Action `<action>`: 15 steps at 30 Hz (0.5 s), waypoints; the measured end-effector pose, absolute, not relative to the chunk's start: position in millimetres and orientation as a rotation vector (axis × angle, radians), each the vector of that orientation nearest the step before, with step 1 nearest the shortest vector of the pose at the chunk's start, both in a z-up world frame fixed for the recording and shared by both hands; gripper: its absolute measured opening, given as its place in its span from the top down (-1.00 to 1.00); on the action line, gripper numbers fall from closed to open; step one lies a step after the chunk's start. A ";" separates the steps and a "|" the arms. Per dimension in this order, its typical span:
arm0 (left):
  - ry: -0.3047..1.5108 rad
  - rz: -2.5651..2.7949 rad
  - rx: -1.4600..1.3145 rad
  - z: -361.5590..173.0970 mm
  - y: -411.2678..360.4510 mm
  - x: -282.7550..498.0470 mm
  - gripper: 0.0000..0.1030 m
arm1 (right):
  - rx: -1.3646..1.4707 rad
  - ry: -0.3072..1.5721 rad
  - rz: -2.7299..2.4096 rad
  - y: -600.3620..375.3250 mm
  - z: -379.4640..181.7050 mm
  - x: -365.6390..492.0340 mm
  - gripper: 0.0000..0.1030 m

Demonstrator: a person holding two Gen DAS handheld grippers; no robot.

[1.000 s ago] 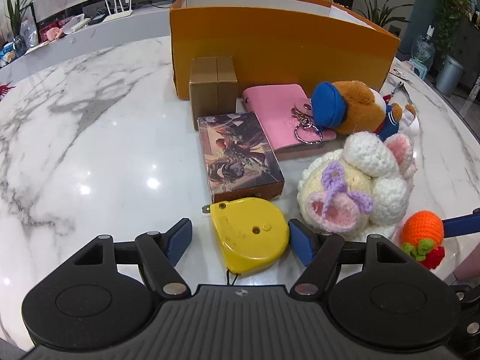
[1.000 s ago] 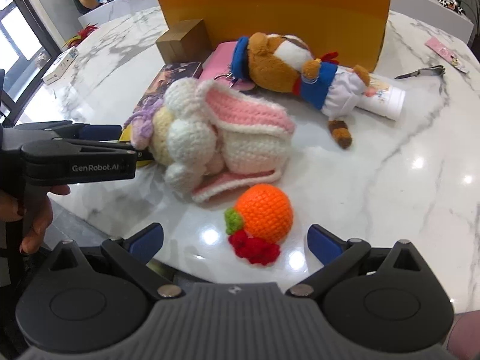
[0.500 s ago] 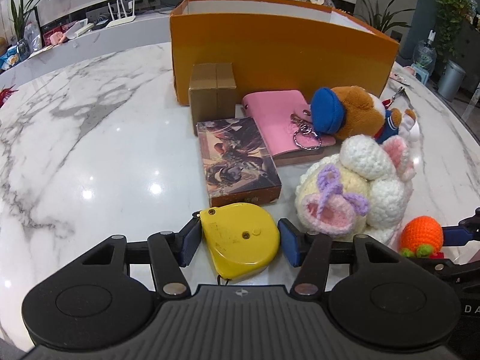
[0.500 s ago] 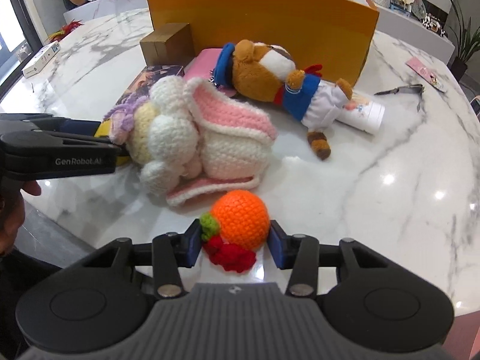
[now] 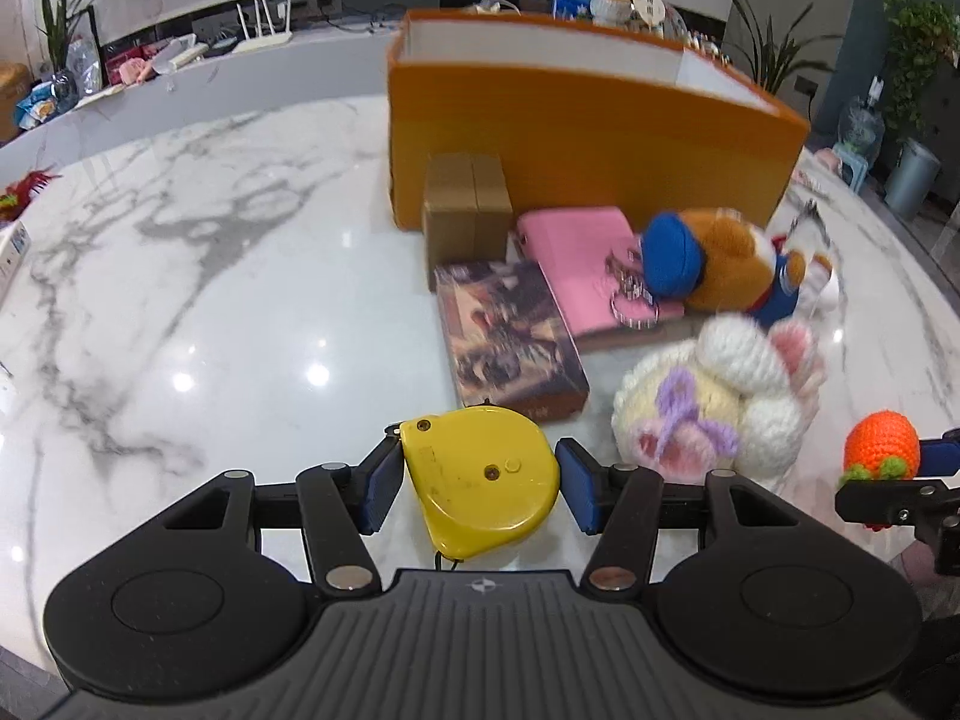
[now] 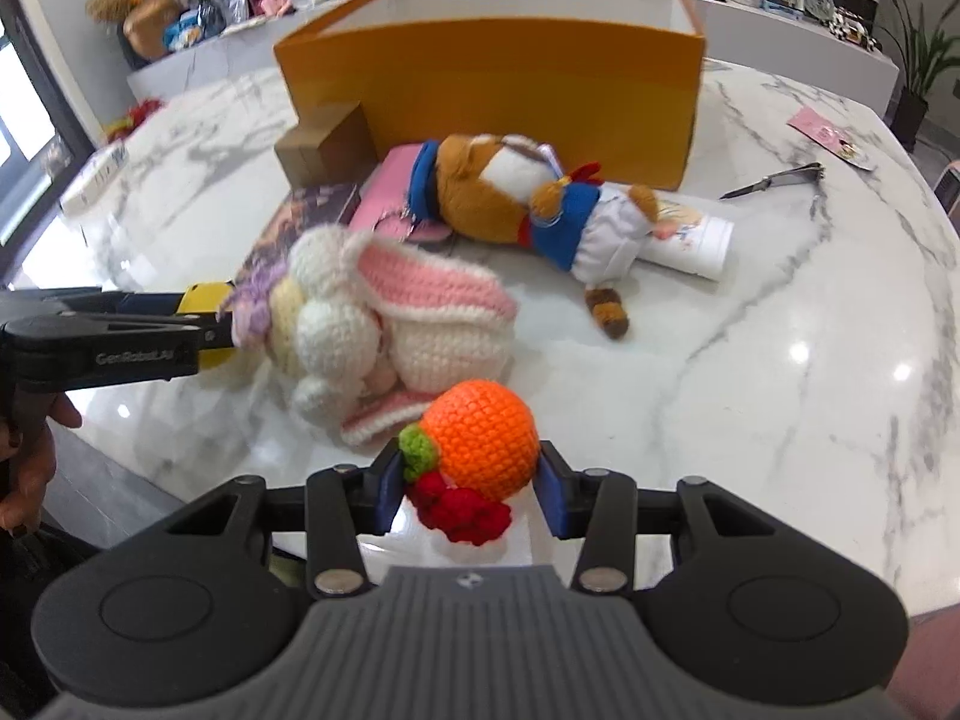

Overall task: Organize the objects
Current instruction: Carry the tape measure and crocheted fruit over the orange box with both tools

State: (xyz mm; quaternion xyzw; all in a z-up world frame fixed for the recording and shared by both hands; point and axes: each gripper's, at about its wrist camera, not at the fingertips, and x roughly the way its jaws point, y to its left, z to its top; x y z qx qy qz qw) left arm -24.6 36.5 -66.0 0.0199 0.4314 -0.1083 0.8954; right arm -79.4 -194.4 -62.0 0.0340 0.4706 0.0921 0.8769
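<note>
Left tongs (image 5: 480, 483) clamp the yellow tape measure (image 5: 483, 477); right tongs (image 6: 471, 483) pinch the crocheted orange (image 6: 480, 447). Both seem just clear of the bench (image 5: 180, 300). Lift higher, carry over the near wall of the far orange box (image 5: 588, 138), release inside.

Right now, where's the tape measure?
The yellow tape measure is clamped in the left hand-held gripper at the bottom centre of the left wrist view, just in front of the picture box, with the crochet bunny to its right.

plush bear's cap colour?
Blue; the plush bear's cap shows best in the left wrist view.
</note>
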 end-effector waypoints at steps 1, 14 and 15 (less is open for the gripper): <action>0.885 -0.223 0.034 -61.6 38.8 -24.6 -0.25 | 0.085 0.972 0.193 -197.3 -58.3 -79.9 0.09; 0.705 -0.264 -0.023 29.4 36.1 7.4 -0.25 | 0.207 0.752 0.231 -226.8 32.5 -45.5 0.09; 0.693 -0.273 -0.020 39.7 33.4 17.6 -0.25 | 0.190 0.735 0.232 -227.9 44.2 -34.1 0.09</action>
